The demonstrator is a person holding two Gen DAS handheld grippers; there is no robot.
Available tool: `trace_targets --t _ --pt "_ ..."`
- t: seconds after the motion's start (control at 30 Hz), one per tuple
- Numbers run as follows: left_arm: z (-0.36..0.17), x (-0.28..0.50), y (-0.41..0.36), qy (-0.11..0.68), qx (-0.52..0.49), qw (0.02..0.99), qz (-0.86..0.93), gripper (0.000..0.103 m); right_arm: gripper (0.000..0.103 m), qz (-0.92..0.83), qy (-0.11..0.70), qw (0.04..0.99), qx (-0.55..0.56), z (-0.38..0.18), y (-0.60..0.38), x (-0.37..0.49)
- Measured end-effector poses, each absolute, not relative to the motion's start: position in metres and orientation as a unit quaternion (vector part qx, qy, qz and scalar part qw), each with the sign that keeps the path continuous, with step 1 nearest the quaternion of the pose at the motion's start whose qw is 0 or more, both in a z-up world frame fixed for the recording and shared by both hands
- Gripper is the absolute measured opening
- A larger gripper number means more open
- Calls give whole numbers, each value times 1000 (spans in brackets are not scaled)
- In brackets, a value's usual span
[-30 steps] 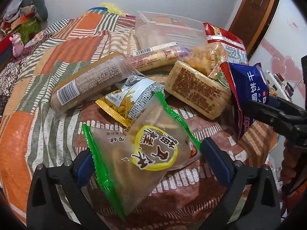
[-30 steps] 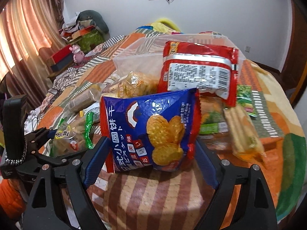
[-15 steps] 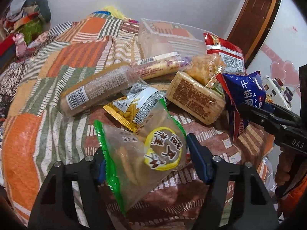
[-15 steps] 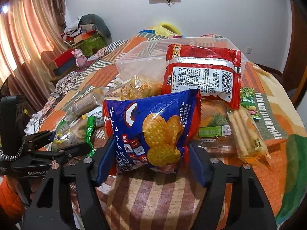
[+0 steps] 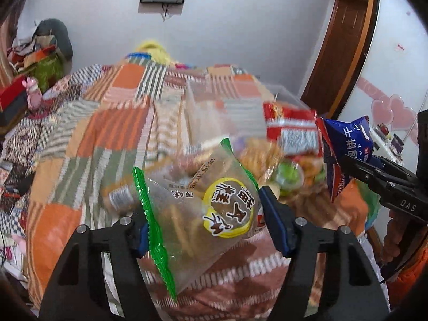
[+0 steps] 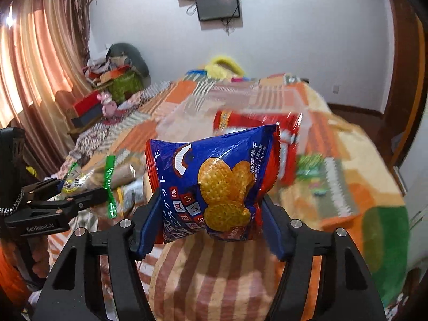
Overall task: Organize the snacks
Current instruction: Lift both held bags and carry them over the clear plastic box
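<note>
Two grippers are in view, each clamped on one snack. The left gripper (image 5: 206,224) has its blue-padded fingers (image 5: 275,224) pressed on both sides of a clear packet with green edges (image 5: 198,214) and a yellow round label, held clear of the bed. The right gripper (image 6: 206,227) pinches a blue biscuit bag (image 6: 211,184) printed with three golden biscuits, also lifted off the bed; its jaws closed in on the bag within the last second, as did the left ones on the packet.

Behind both, near the bed's right edge, one clear plastic box (image 5: 227,107) sits on the patchwork blanket (image 5: 115,123) of orange, green and striped squares. One red packet (image 5: 291,125) leans at the box's front. Around it lies a blurred heap of further snacks, too smeared to count.

The room has pale walls, one dark screen (image 6: 216,6) mounted high on the far wall, pink curtains (image 6: 40,61) at the left, and a wooden door frame (image 5: 345,42) at the right. A cluttered pile of boxes and cloth (image 6: 115,77) sits beyond the bed's left edge.
</note>
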State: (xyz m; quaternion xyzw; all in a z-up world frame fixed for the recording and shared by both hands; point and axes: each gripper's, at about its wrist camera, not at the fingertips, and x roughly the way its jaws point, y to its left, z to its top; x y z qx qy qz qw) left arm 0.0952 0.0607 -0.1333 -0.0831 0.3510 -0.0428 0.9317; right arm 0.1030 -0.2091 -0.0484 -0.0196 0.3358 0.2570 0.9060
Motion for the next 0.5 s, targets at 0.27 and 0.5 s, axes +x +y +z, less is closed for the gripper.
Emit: trace_targets --t 0.27,0.5 --pt "-90 124 50 300 -65 951 -45 69 63 237 280 930 -14 -20 -217 116" --pt "-71 160 43 279 -66 956 -54 69 63 218 245 945 -8 -7 -218 133"
